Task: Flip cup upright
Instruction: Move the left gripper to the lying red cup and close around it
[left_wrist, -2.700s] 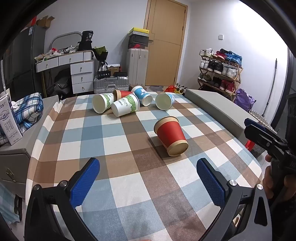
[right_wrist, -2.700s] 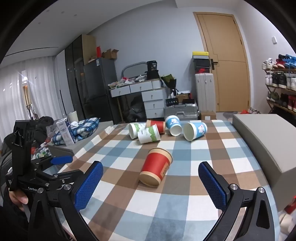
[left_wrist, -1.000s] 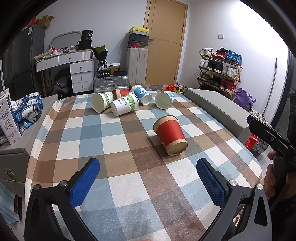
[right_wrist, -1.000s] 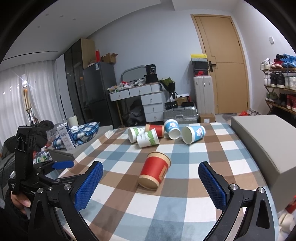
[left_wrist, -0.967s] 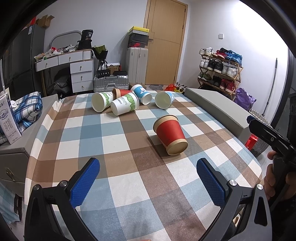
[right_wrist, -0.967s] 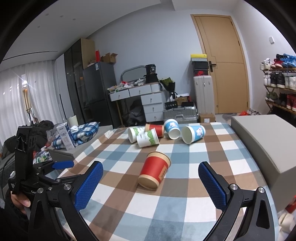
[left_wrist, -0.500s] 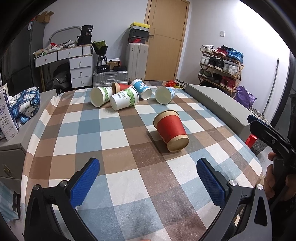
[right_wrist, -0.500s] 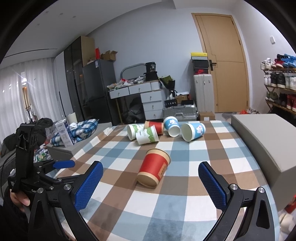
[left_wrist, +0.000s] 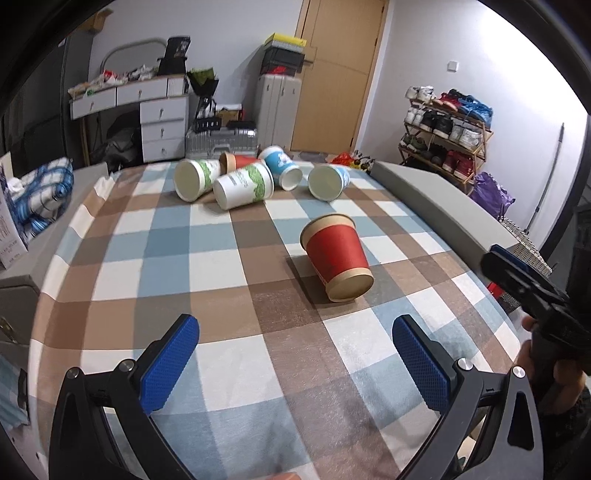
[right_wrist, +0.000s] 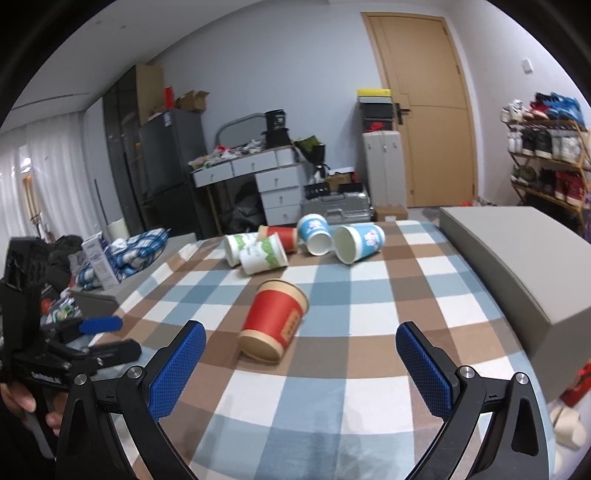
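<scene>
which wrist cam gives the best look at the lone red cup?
Left wrist: the red cup lies on its side, its closed base and full wall facing the camera. Right wrist shows it sharply too, base toward the camera, slightly smaller. Neither view shows the inside.

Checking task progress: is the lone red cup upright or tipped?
Tipped: the red cup lies on its side on the checkered tablecloth, base toward the camera.

A cluttered room with pale grey-blue walls under even light.

A wooden door is set in the far wall, a white cabinet topped with stacked boxes just beside it. Left of that stand white drawers strewn with clutter, then a dark fridge and white curtains. A shoe rack lines the right wall.
</scene>
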